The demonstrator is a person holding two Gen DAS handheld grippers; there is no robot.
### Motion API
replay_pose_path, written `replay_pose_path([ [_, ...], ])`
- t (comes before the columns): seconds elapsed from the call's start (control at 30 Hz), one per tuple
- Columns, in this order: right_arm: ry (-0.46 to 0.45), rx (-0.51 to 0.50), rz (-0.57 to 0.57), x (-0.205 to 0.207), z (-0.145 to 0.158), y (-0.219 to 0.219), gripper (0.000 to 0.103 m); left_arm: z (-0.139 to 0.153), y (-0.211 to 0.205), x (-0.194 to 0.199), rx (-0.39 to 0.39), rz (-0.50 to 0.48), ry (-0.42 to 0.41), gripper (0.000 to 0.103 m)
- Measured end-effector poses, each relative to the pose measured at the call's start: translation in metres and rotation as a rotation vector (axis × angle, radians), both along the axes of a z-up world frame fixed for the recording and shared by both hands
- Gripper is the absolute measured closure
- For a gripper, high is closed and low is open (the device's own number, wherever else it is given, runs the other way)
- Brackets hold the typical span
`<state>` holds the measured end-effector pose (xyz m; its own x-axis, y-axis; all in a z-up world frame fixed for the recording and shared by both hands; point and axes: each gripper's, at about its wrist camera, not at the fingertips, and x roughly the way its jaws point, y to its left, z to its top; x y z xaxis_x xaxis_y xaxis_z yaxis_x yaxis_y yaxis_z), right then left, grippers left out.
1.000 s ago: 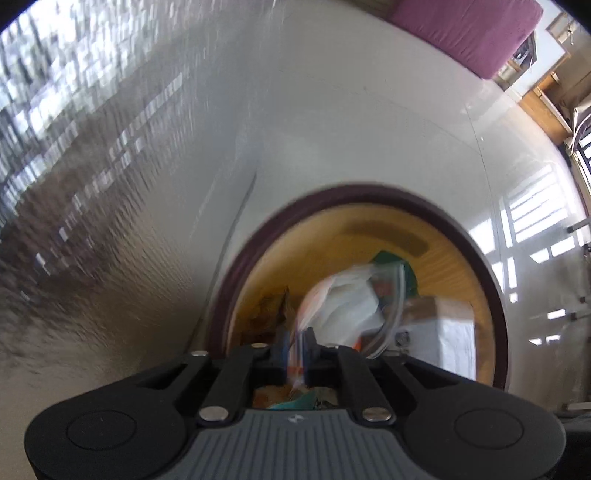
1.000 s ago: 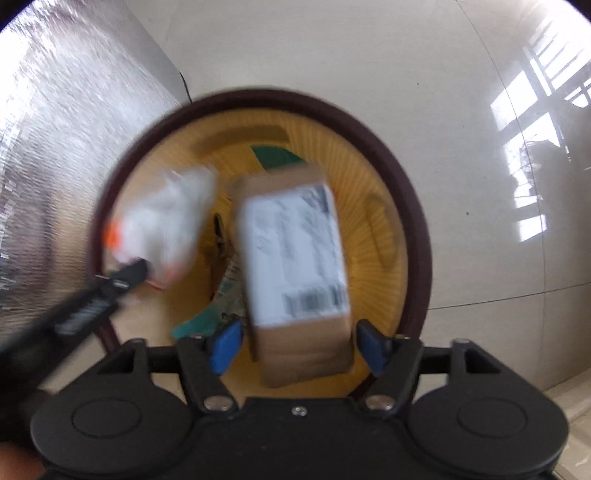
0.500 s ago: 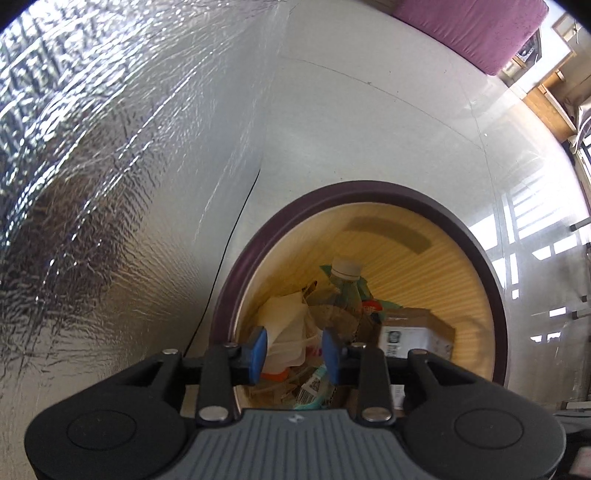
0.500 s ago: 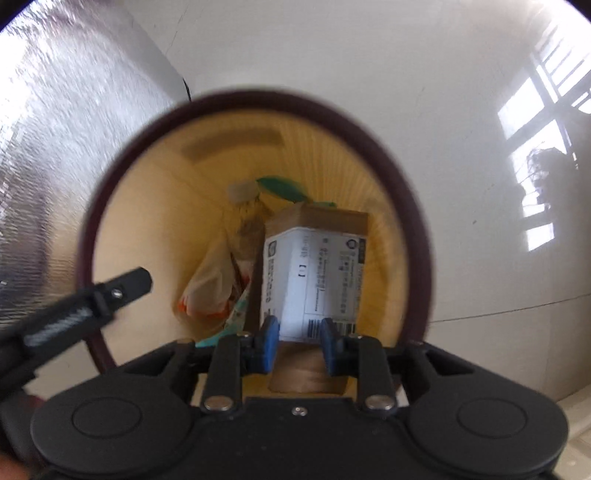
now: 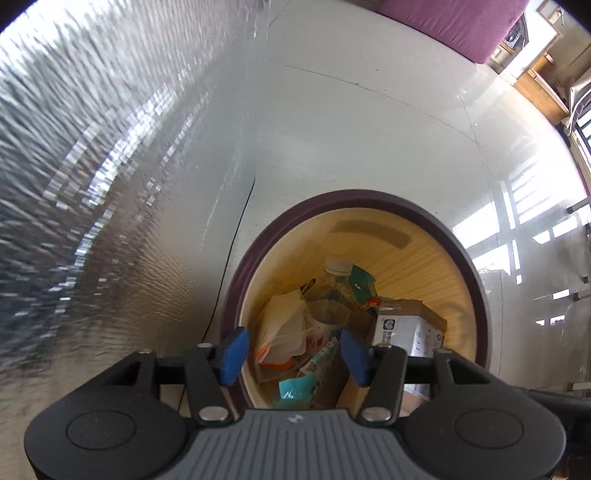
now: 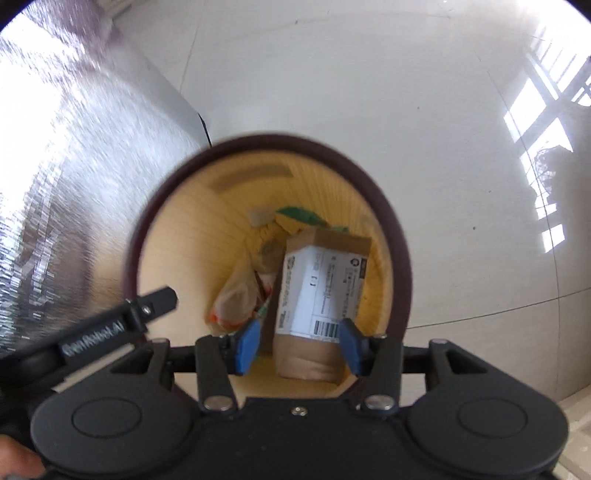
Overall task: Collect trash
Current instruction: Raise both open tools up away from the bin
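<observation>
While both tools, left and right, are opening empty over the bin, box lying inside, withdrawing straight up is avoiding the rim.

Domestic interior, likely a living room, glossy pale floor tiles reflecting window light, purple upholstered furniture at far edge, wooden furniture beyond, round wastebin holding household rubbish, silver foil sheet alongside

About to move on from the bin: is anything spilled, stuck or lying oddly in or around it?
Nothing stands out. The cardboard box leans on end inside the waste bin beside the plastic bottle and crumpled wrappers, all below the rim. No litter shows on the visible floor around it.
</observation>
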<state>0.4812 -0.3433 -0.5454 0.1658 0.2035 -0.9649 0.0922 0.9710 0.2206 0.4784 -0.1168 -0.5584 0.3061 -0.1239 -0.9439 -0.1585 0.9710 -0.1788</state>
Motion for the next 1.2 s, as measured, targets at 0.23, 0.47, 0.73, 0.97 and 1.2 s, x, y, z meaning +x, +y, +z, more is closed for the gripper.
replay_pose_path([
  [0.23,-0.03,0.0,-0.017,-0.007,0.059,-0.011,0.051,0.048,0.007,-0.011,0.054,-0.01,-0.002,0.018],
  [0.47,-0.101,-0.021,-0.024,-0.022,0.116,-0.008,0.043,0.111,0.009,-0.023,0.113,-0.053,-0.045,0.0],
  [0.73,-0.19,-0.055,-0.072,-0.052,0.175,-0.015,0.019,0.183,0.007,-0.044,0.129,-0.108,-0.109,0.0],
  [0.97,-0.299,-0.077,-0.118,-0.091,0.24,-0.026,0.002,0.26,0.001,-0.072,0.116,-0.15,-0.207,0.0],
  [1.2,-0.433,-0.073,-0.166,-0.138,0.32,-0.033,0.0,0.348,-0.008,-0.116,0.099,-0.204,-0.337,0.0],
])
